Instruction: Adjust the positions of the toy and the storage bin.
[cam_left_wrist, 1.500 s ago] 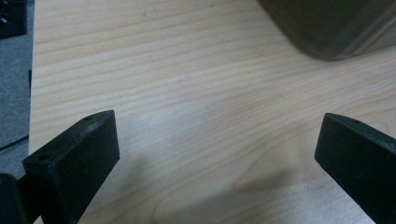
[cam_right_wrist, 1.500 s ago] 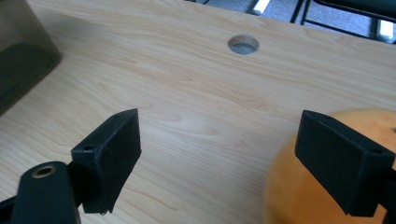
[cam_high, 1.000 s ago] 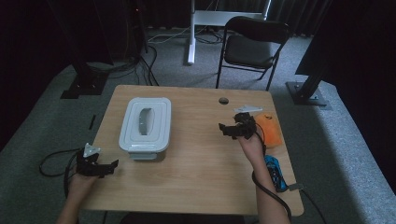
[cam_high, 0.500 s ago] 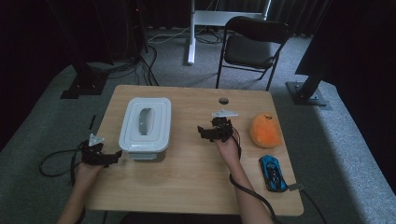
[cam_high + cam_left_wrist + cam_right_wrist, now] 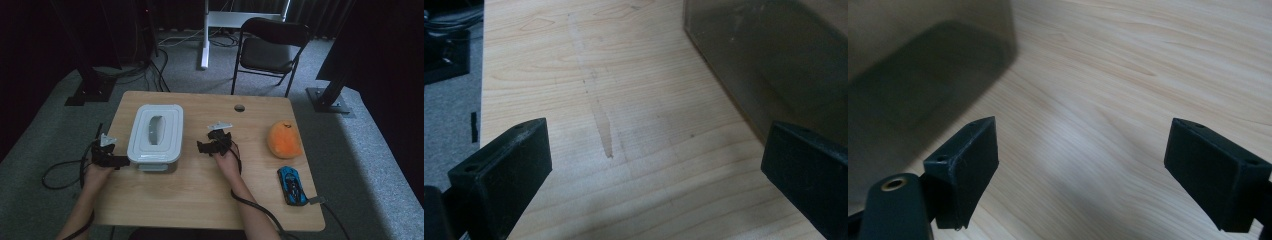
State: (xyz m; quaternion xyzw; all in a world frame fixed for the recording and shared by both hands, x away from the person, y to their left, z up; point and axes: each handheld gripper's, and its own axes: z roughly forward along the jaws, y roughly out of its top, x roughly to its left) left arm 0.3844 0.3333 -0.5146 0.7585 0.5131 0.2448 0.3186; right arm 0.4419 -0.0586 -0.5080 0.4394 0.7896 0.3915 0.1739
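A white lidded plastic box (image 5: 155,135) stands on the left half of the wooden table (image 5: 200,200). My left gripper (image 5: 120,161) is at the box's near left corner, jaws wide apart and empty; in the left gripper view the box wall (image 5: 774,60) runs along the right above bare wood. My right gripper (image 5: 201,148) is just right of the box, open and empty, pointing at it; the box's translucent side (image 5: 913,75) is at the upper left in the right gripper view. Neither gripper touches the box.
An orange plush (image 5: 283,139) lies at the table's right side, with a blue toy car (image 5: 291,184) nearer the front right. A cable hole (image 5: 239,107) sits near the far edge. A black folding chair (image 5: 270,47) stands beyond the table. Cables trail off both grippers.
My right gripper has moved left from beside the orange plush to just right of the box. My left gripper has moved forward and right, up to the box's near left corner.
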